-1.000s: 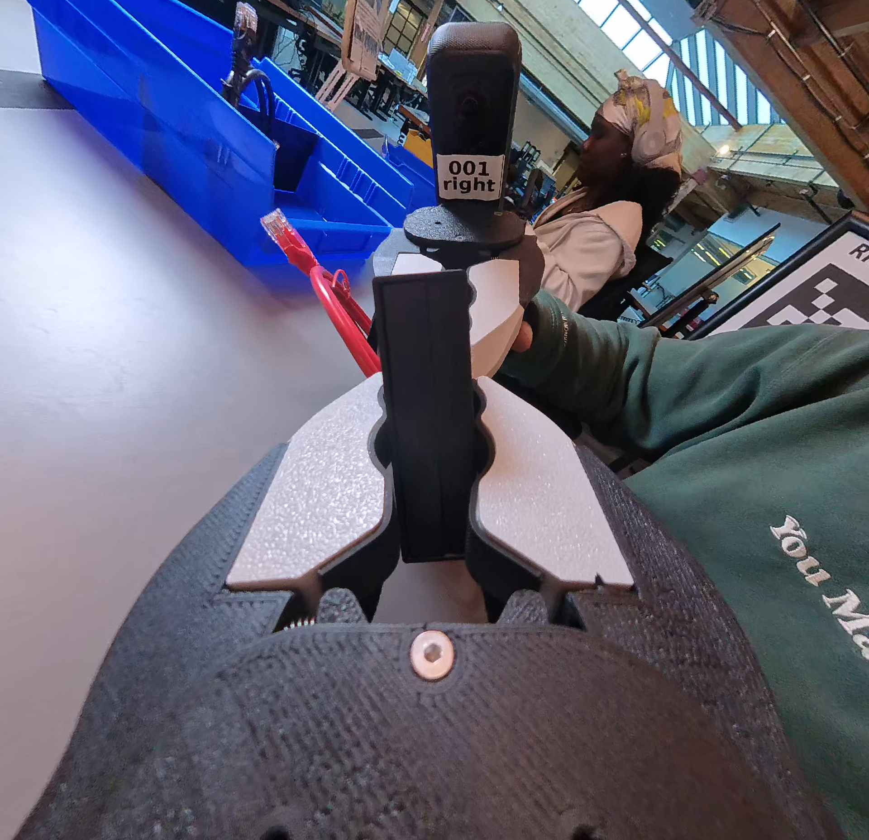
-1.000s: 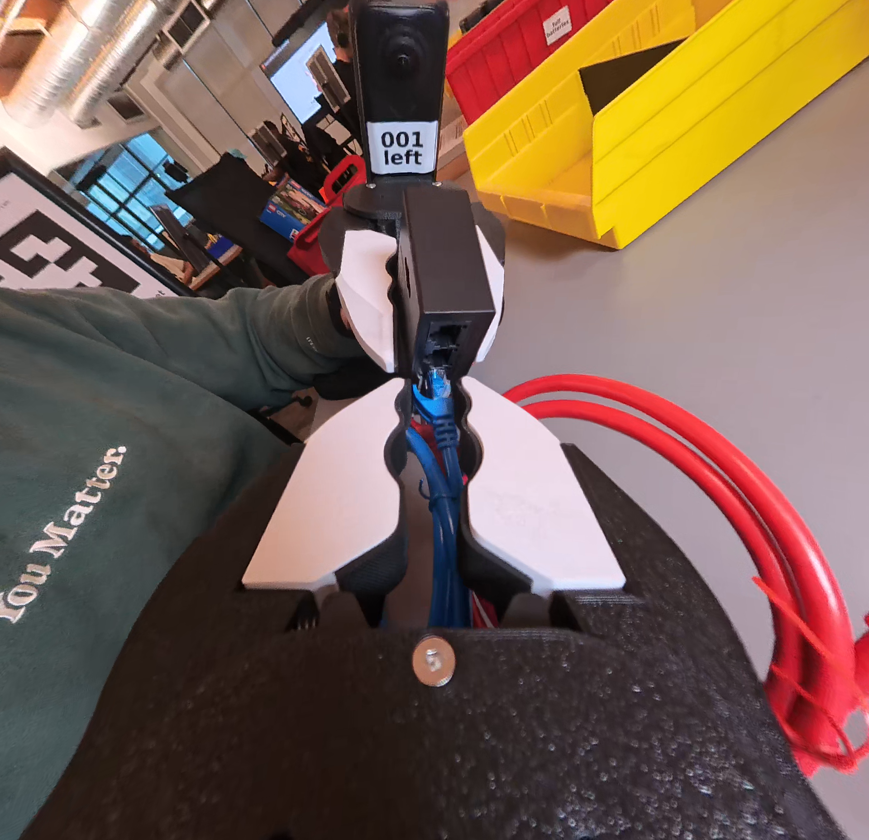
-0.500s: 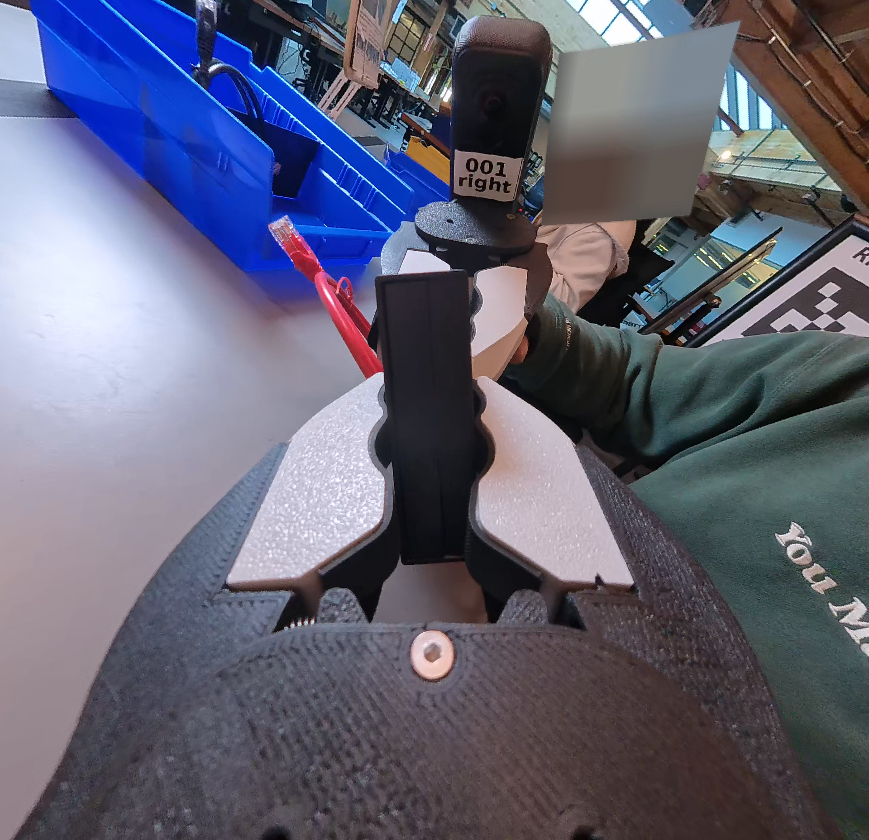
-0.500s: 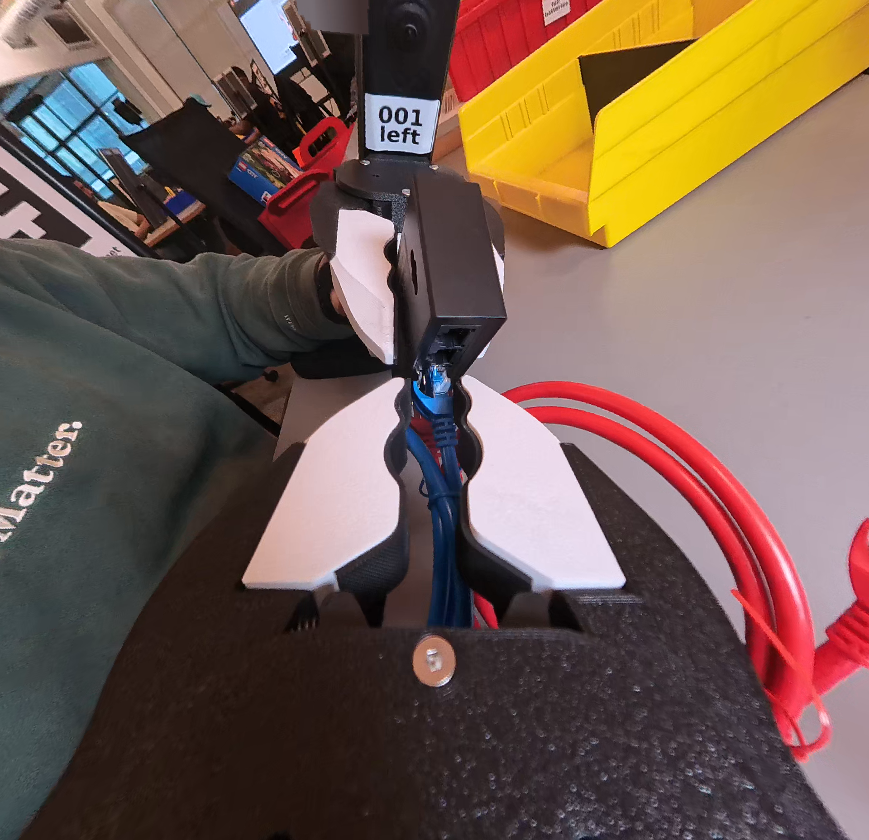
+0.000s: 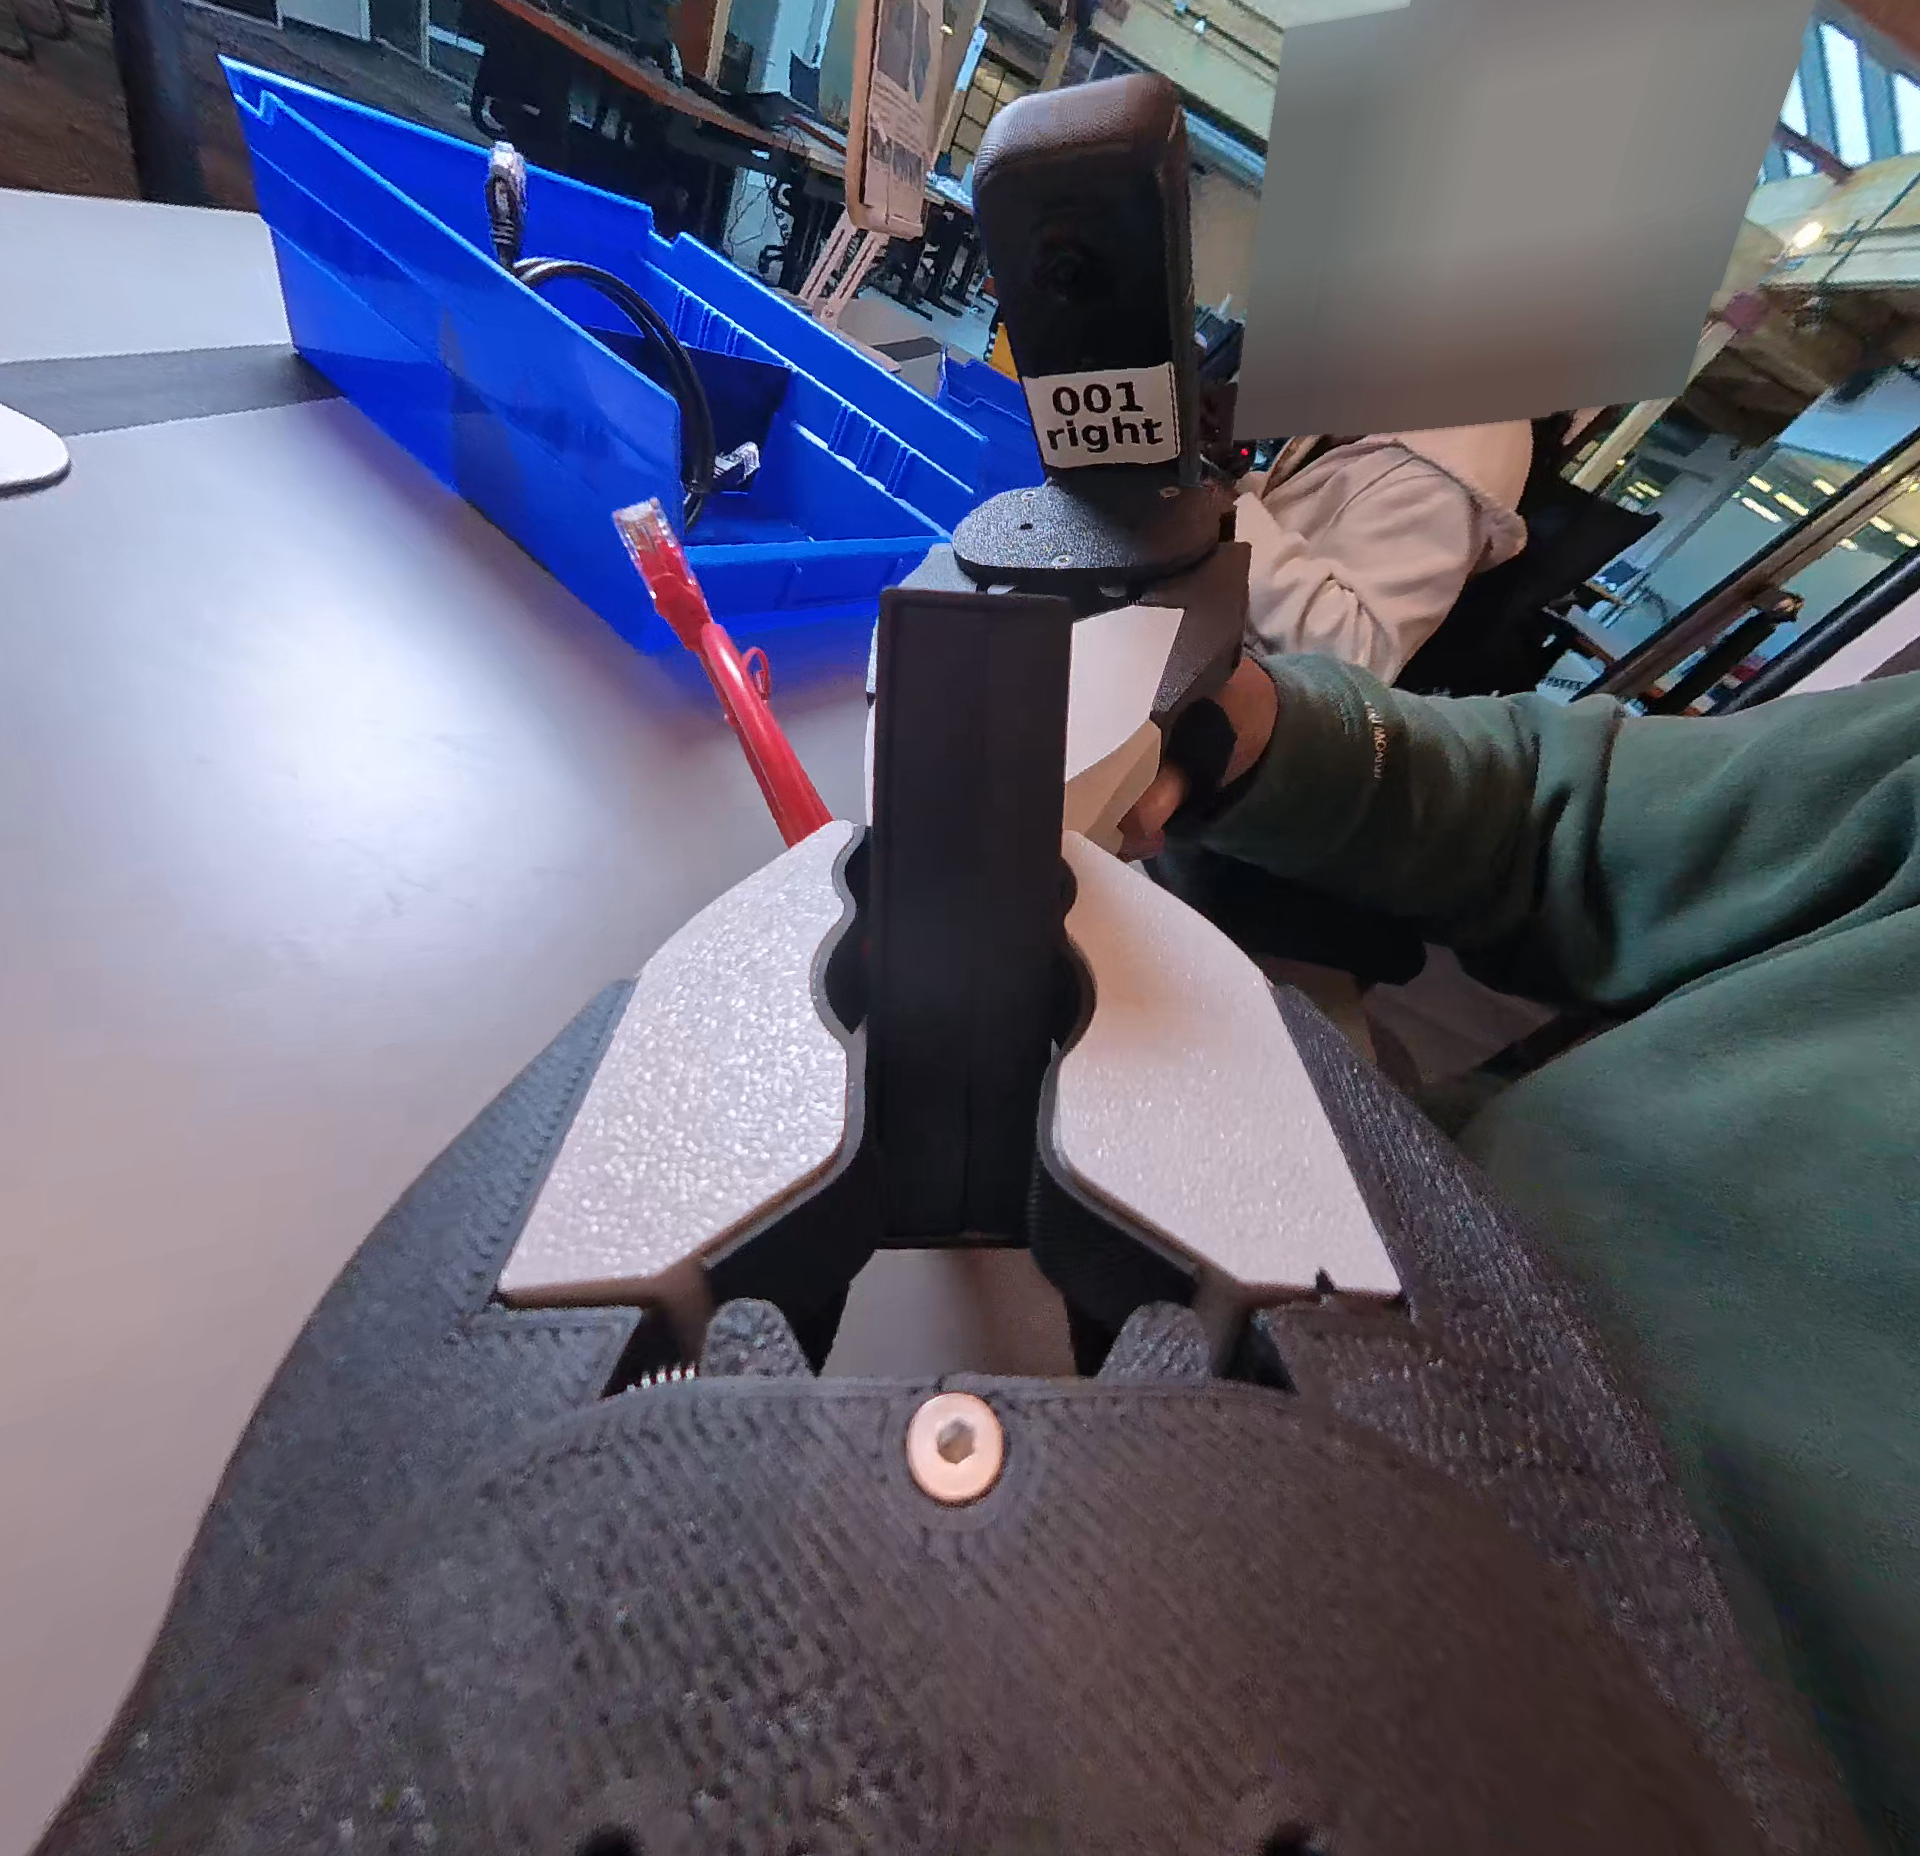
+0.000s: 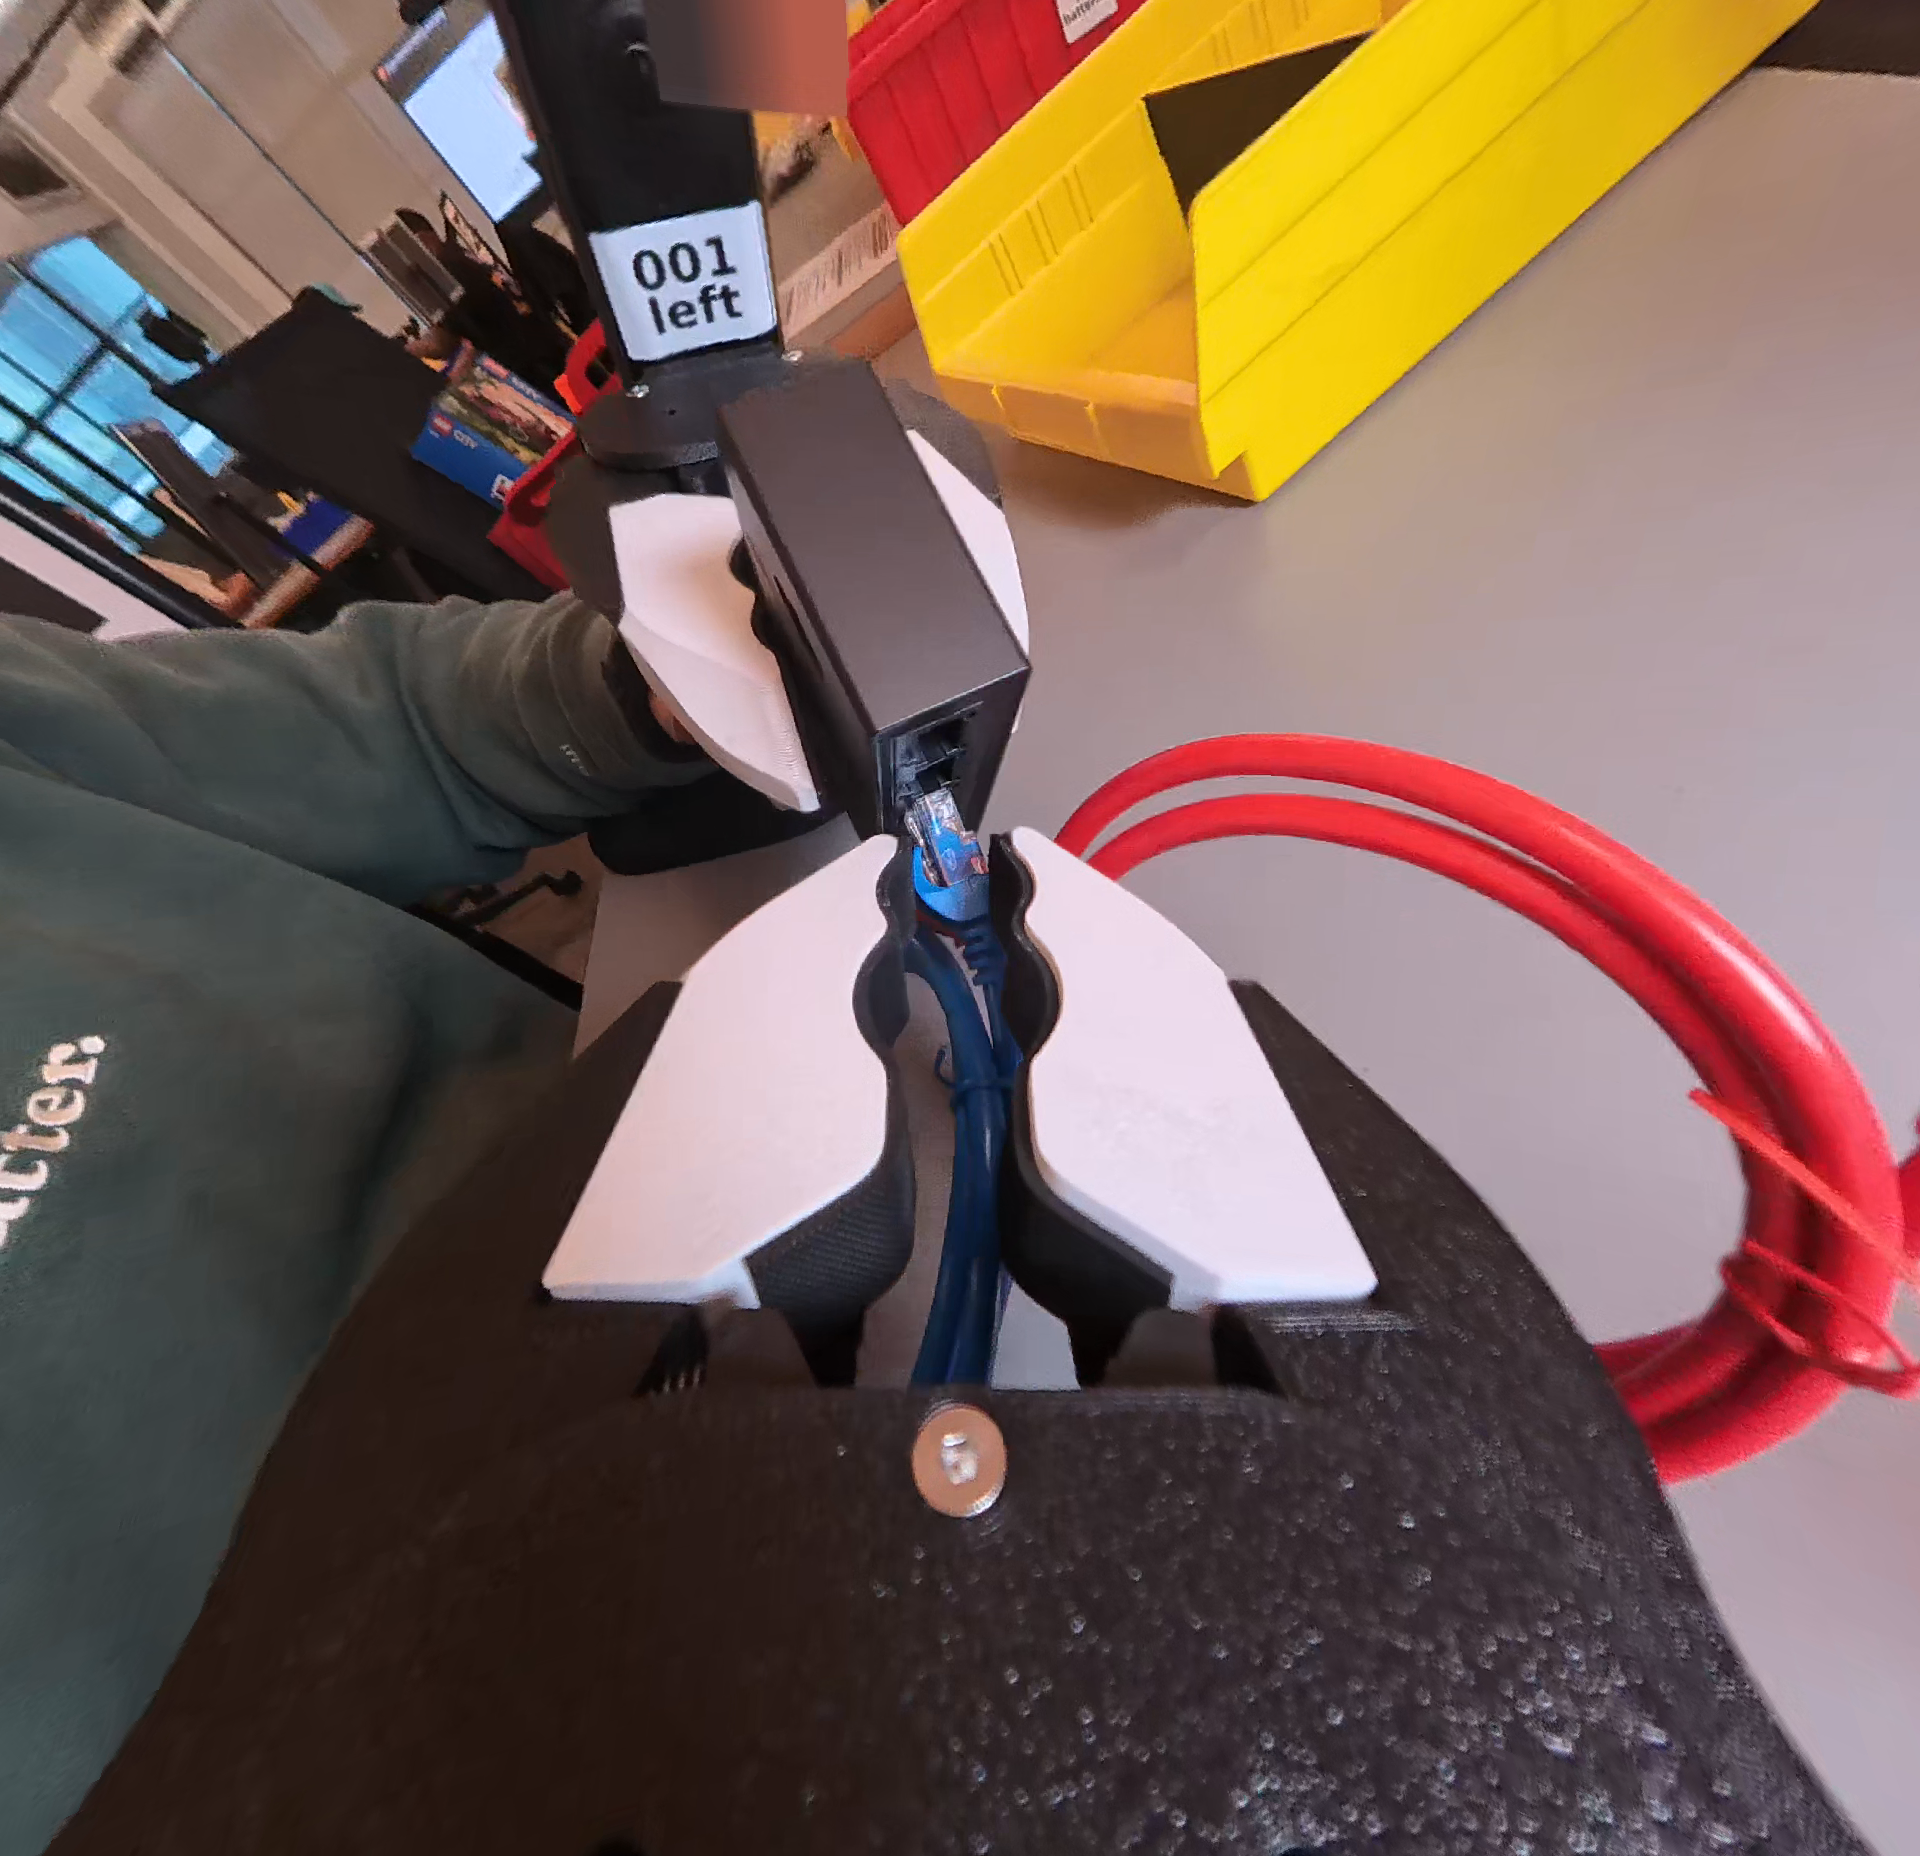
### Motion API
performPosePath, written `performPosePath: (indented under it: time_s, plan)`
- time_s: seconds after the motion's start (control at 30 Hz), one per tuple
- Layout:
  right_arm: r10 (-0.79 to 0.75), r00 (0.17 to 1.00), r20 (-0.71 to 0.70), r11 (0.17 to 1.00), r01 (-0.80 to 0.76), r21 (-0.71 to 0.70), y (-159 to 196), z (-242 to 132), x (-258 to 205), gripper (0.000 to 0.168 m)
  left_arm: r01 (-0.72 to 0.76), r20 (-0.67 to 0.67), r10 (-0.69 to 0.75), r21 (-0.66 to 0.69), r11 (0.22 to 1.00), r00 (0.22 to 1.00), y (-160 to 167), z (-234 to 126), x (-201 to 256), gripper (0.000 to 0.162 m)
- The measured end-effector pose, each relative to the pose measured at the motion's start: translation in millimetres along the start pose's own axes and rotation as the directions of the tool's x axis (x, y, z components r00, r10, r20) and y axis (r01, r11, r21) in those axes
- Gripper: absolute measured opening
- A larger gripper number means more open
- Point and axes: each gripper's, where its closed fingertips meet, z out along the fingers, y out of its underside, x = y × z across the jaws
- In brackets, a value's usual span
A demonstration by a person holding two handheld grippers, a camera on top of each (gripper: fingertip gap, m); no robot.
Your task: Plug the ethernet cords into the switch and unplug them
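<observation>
Right gripper [image 6: 943, 850] fingers were pinched on the blue cord [image 6: 961, 1162], just behind its clear plug [image 6: 935, 819]. Plug tip sat right at the lower port of the switch [image 6: 883, 601], touching the opening or barely inside; couldn't tell which, and it didn't look seated.

Left gripper [image 5: 961, 871] fingers were clamped on the switch's black body, holding it off the table [image 5: 260, 767] with the port face turned toward the right gripper.

Read: either the insert stroke or the plug just freed, can't say which. If inserting, the next move wants the plug squared to the port, since it looked slightly tilted, then a straight push while the left braces the switch.

Beyond the switch: red cord [image 6: 1558, 923] coiled on the table to its right, its plug [image 5: 649, 549] sticking up free. Yellow bin [image 6: 1351, 248] well behind the switch in the right view, blue bin [image 5: 499, 372] well behind it in the left view, with a black cord [image 5: 665, 352] inside.
</observation>
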Motion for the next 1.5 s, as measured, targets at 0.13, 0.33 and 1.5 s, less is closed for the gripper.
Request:
performPosePath:
  time_s: [0.13, 0.33, 1.5]
  plan:
    - [0.069, 0.997, 0.026, 0.997, -0.070, 0.033, -4, -2, -3, 0.014, -0.112, 0.017, 0.112, 0.028, 0.993, 0.994, -7, -1, 2, 0.031]
    - [-0.132, 0.990, -0.047, 0.989, 0.134, 0.056, -20, -25, -11, 0.014, 0.016, -0.001, -0.016, 0.136, 0.991, 1.000, -29, -23, -16, 0.030]
    - [-0.371, 0.371, -0.851, 0.923, 0.246, -0.295, -97, -291, 160, 0.060, 0.305, -0.164, -0.285, 0.118, 0.945, 0.945, -16, -20, -24, 0.030]
